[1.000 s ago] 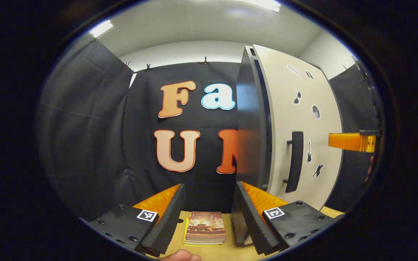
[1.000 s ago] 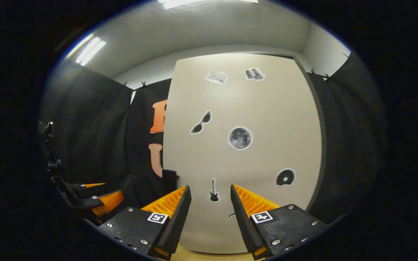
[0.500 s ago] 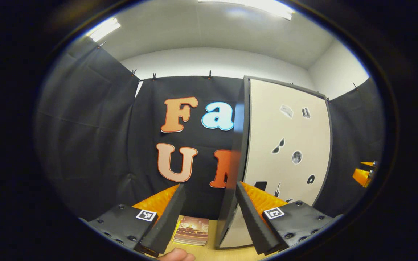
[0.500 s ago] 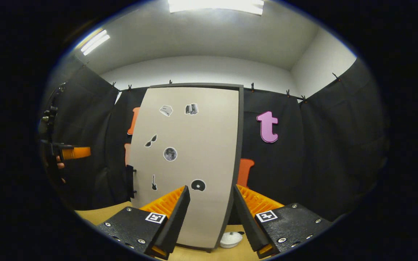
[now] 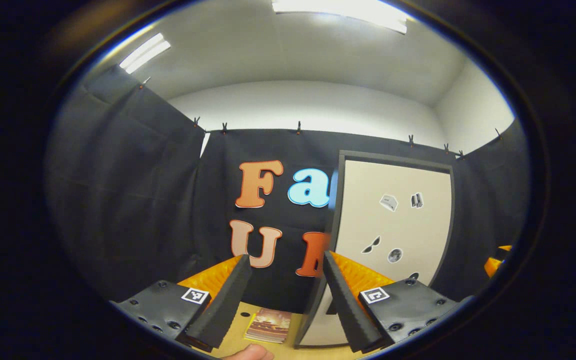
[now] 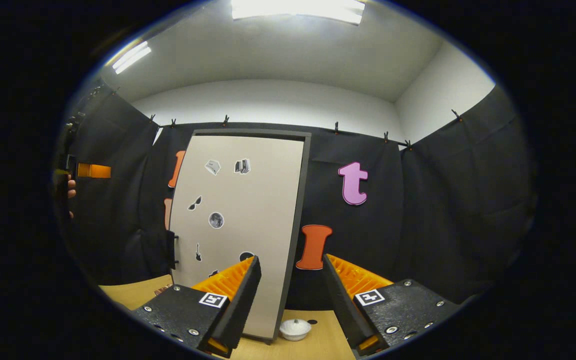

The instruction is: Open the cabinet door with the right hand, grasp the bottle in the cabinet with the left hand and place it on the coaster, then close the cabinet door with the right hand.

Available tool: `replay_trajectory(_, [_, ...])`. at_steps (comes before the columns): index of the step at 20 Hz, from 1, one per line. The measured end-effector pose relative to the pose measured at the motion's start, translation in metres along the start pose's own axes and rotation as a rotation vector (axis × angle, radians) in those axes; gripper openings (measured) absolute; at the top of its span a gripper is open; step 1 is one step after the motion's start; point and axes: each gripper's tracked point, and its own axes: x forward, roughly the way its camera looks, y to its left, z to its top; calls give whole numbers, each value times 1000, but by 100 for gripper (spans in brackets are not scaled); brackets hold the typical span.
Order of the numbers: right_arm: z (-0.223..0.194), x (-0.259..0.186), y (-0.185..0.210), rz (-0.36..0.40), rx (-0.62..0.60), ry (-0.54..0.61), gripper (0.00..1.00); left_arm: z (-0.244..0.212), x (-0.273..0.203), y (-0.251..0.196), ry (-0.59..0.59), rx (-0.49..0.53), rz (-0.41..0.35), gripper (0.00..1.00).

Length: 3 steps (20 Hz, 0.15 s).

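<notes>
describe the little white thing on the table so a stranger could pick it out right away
In the right gripper view, find the tall beige cabinet door with small stickers, standing on the wooden table. At its bottom right corner sits a small white lidded dish. It is round, low and knobbed, unlike the flat dark dot beside it.

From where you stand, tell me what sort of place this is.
Probably a staged recording booth, not a home: black cloth walls clipped up beneath a plain ceiling, a lone stickered cabinet on a wooden table.
</notes>
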Motion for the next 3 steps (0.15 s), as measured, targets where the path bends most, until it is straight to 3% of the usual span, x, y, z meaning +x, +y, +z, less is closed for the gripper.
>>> replay_trajectory(1, [9,-3,3,2,-5,-13,83,12,2,12,-10,-7,11,89])
replay_trajectory(2, [17,-5,9,12,-9,-21,78,26,2,27,-31,14,46,94])
replay_trajectory(3, [23,-7,12,14,-11,-24,78,37,1,40,-50,43,71,88])
